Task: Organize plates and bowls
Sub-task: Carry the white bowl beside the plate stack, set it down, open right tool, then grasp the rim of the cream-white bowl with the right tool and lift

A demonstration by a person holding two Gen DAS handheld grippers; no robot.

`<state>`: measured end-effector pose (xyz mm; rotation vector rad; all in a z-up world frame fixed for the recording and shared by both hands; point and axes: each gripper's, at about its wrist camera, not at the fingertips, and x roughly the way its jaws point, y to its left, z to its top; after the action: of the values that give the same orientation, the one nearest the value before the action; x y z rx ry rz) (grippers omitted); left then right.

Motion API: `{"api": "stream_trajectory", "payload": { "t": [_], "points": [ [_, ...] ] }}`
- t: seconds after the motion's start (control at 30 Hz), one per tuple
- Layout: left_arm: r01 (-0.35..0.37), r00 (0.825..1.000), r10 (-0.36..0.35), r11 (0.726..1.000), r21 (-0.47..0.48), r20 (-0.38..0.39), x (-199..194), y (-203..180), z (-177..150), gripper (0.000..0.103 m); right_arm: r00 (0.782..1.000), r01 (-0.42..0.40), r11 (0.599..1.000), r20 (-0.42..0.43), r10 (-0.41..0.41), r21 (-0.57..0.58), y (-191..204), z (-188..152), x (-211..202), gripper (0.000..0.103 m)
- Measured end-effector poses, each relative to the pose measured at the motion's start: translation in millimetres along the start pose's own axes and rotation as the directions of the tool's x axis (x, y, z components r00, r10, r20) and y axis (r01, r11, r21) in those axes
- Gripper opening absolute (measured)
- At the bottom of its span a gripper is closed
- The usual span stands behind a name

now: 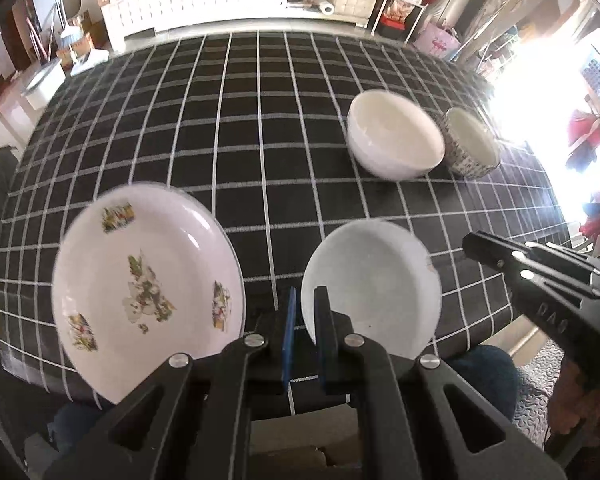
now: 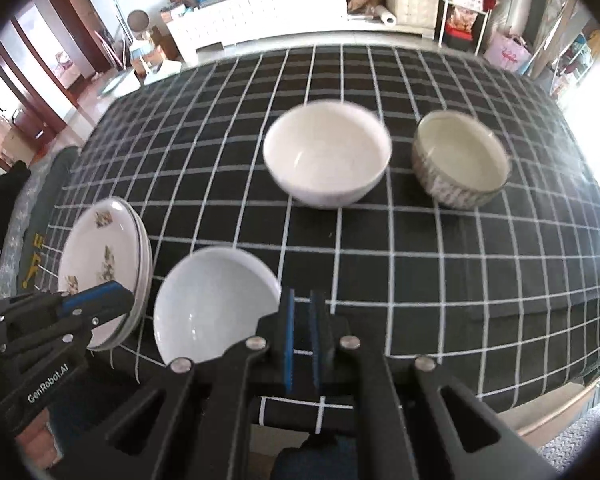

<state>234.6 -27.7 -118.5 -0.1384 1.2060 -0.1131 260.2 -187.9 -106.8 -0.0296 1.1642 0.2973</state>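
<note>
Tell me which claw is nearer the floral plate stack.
Left. The left claw hangs over the floral plate stack's near edge; the right claw sits beyond the plain white bowl.

The flowered plate is motion-blurred in the left wrist view, its near rim hidden behind the left gripper; its motifs are too smeared to identify. The right wrist view shows stacked rims under it, but the count cannot be told, and the left gripper covers the stack's near part. The pale shallow bowl loses its near edge behind the right gripper. The patterned bowl washes out in window glare, and its print is unreadable. The tablecloth near edge is cut off.
</note>
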Motion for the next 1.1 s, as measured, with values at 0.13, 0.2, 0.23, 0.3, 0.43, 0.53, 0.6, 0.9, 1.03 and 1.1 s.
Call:
{"api": "stream_trajectory", "payload": {
  "t": [0.13, 0.2, 0.23, 0.3, 0.43, 0.53, 0.6, 0.9, 1.03, 1.1],
  "points": [
    [-0.009, 0.999, 0.008, 1.000, 0.019, 0.042, -19.4, -8.7, 13.4, 0.007, 0.999, 0.024, 1.000, 0.026, -0.023, -0.007, -5.1, 10.5, -14.6, 0.011],
    [-0.011, 0.998, 0.010, 0.999, 0.030, 0.059, -26.5, -13.1, 20.8, 0.007, 0.999, 0.033, 0.999, 0.035, -0.032, -0.016, -8.1, 17.0, -19.4, 0.011],
    [-0.012, 0.997, 0.009, 0.999, 0.042, 0.070, -30.7, -17.0, 26.1, 0.007, 0.999, 0.038, 0.999, 0.038, -0.037, -0.018, -8.6, 20.0, -21.3, 0.011],
    [-0.020, 0.996, 0.013, 0.997, 0.070, 0.086, -35.7, -25.6, 36.6, 0.007, 0.998, 0.040, 0.999, 0.041, -0.039, -0.022, -11.9, 26.7, -25.1, 0.011],
    [-0.036, 0.995, 0.024, 0.992, 0.120, 0.100, -39.9, -39.9, 53.9, 0.007, 0.999, 0.034, 0.999, 0.039, -0.033, -0.025, -19.6, 40.2, -27.6, 0.011],
    [-0.035, 0.992, 0.015, 0.988, 0.151, 0.127, -41.5, -48.5, 66.6, 0.009, 0.999, 0.045, 0.999, 0.032, -0.044, -0.026, -26.5, 53.8, -27.5, 0.016],
    [-0.039, 0.992, 0.018, 0.985, 0.166, 0.126, -38.3, -52.3, 77.6, 0.010, 0.998, 0.050, 0.999, 0.029, -0.049, -0.019, -31.8, 63.2, -27.3, 0.022],
    [-0.018, 1.000, 0.018, 0.992, 0.125, 0.001, 2.9, -45.4, 120.0, 0.016, 0.999, 0.029, 0.999, -0.046, -0.028, 0.028, -47.1, 98.0, -1.6, 0.033],
    [0.021, 0.998, -0.014, 0.995, 0.103, -0.066, 25.1, -41.3, 132.7, 0.019, 0.993, -0.013, 0.998, -0.112, 0.020, 0.065, -52.1, 107.3, 25.4, 0.033],
    [0.034, 0.995, -0.026, 0.996, 0.084, -0.096, 36.6, -38.7, 138.3, 0.019, 0.991, -0.009, 0.998, -0.130, 0.017, 0.062, -51.4, 110.4, 37.4, 0.033]
  ]
}}
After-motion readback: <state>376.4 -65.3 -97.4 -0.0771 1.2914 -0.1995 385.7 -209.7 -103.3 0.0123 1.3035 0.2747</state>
